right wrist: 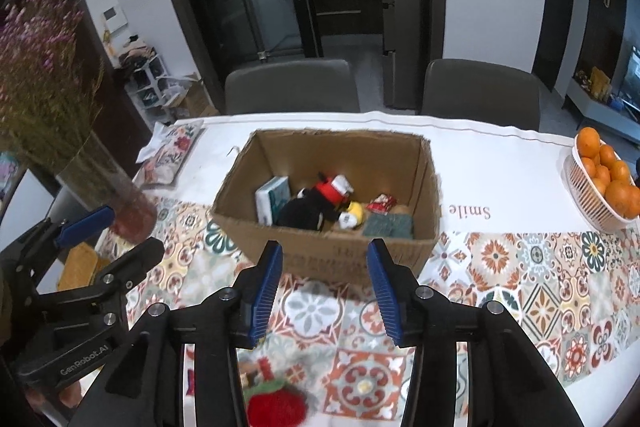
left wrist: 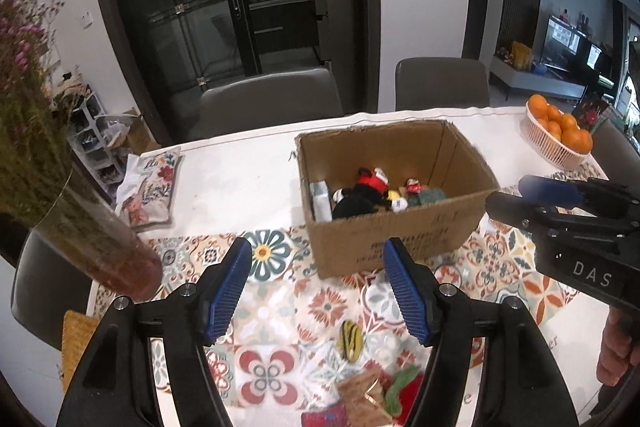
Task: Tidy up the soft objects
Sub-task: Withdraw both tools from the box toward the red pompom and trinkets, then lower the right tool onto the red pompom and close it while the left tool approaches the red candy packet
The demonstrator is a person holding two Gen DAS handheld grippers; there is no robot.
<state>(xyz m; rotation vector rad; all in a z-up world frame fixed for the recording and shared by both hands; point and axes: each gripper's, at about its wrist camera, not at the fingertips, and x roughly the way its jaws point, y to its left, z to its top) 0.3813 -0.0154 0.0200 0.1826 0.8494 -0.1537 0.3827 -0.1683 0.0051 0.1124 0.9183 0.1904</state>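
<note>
We hold our left gripper (left wrist: 316, 283) above the patterned table runner (left wrist: 280, 311) with its blue pads spread wide and nothing between them. Our right gripper (right wrist: 324, 281) is likewise wide and empty, hovering just near of the cardboard box (right wrist: 344, 255).

The box stands open on the white table (left wrist: 236, 179), its near edge resting on the runner. Inside it we see a black plush toy (right wrist: 304, 213) with a red and white head lying toward the middle, a small book (right wrist: 272, 199) standing against the left wall, a yellow piece (right wrist: 354, 213) touching the plush, a small red item (right wrist: 380, 205) to the right, and a dark green knitted piece (right wrist: 388, 227) against the near right corner.

Several soft things lie on the runner outside the box. Near our left gripper are a small yellow and black striped toy (left wrist: 351, 341), a brown piece (left wrist: 362, 395), and a green and red piece (left wrist: 404, 387) just beside it. Below our right gripper lies a red strawberry plush (right wrist: 276, 405), blurred.

To the left stands a glass vase (left wrist: 96, 239) of dried pink flowers, with a floral cushion (left wrist: 150, 187) farther along the left edge. At the far right a white basket (right wrist: 592, 203) holds oranges (right wrist: 612, 171). Two grey chairs stand across the table.
</note>
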